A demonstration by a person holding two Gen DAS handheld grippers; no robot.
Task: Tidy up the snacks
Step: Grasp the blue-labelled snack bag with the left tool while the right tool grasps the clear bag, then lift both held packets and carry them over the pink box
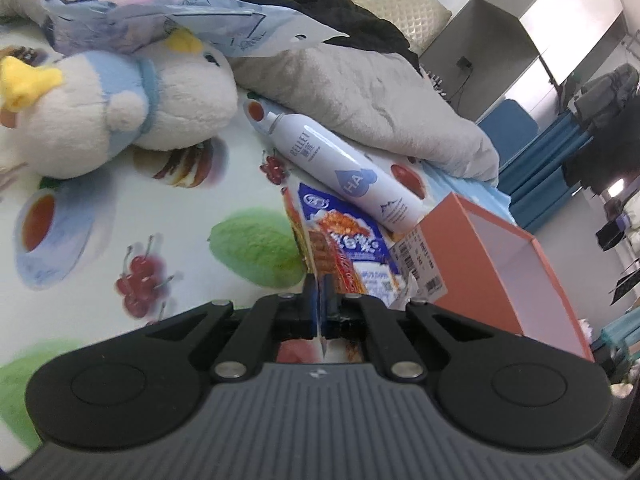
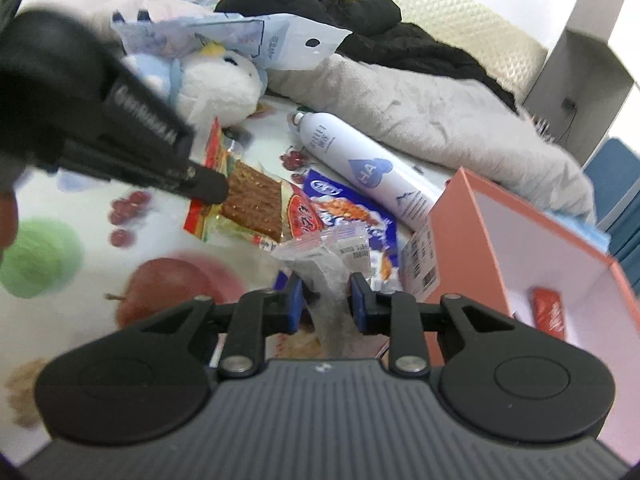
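My left gripper [image 1: 320, 296] is shut on the thin edge of a red snack packet [image 1: 316, 252], which stands edge-on above the fingers. In the right wrist view the left gripper [image 2: 210, 188] holds that red snack packet [image 2: 252, 200], with a brown strip showing through its clear window, lifted over the bedsheet. My right gripper [image 2: 326, 300] is shut on a small crumpled clear wrapper [image 2: 320, 268] between its blue pads. A blue snack packet [image 2: 352, 208] lies on the sheet beside an open orange box [image 2: 452, 216]. A red packet [image 2: 550, 312] lies inside the box.
A white spray bottle [image 2: 368, 168] lies behind the blue packet. A white and blue plush toy [image 1: 120, 108] sits at the left under a pale blue bag [image 1: 180, 20]. A grey blanket [image 1: 380, 100] and black clothes [image 2: 360, 20] are piled at the back. The fruit-print sheet [image 1: 160, 208] covers the bed.
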